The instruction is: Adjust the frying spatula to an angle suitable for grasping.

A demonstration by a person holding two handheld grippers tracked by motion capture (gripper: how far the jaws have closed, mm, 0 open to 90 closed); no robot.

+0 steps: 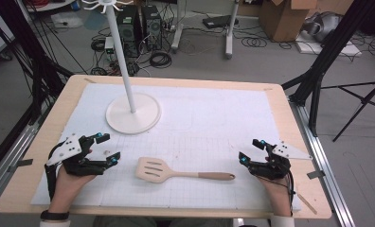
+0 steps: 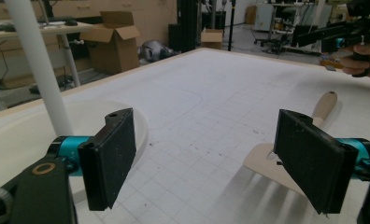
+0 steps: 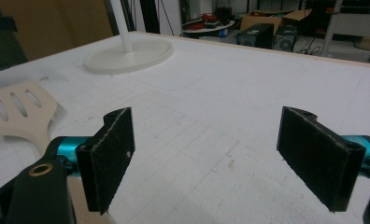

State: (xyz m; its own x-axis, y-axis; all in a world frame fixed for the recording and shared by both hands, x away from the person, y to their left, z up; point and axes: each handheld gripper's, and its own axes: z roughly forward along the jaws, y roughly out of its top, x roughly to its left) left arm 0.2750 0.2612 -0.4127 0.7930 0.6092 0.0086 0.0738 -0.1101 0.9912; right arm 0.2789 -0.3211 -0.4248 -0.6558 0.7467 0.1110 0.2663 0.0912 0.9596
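Note:
A pale wooden slotted spatula (image 1: 176, 172) lies flat on the white gridded mat, head to the left and handle to the right. My left gripper (image 1: 109, 147) rests near the table's left side, just left of the spatula head, open with nothing between its jaws. In the left gripper view (image 2: 211, 163) the spatula (image 2: 325, 105) runs behind the right jaw. My right gripper (image 1: 249, 151) sits just right of the handle's end, open and empty. The right gripper view (image 3: 211, 158) has the spatula head (image 3: 19, 109) at its far left.
A white stand with a round base (image 1: 133, 116) and a tall thin pole rises at the mat's back left. The white mat (image 1: 214, 118) covers most of the wooden table (image 1: 280, 109). Tripod legs, cables and boxes surround the table on the floor.

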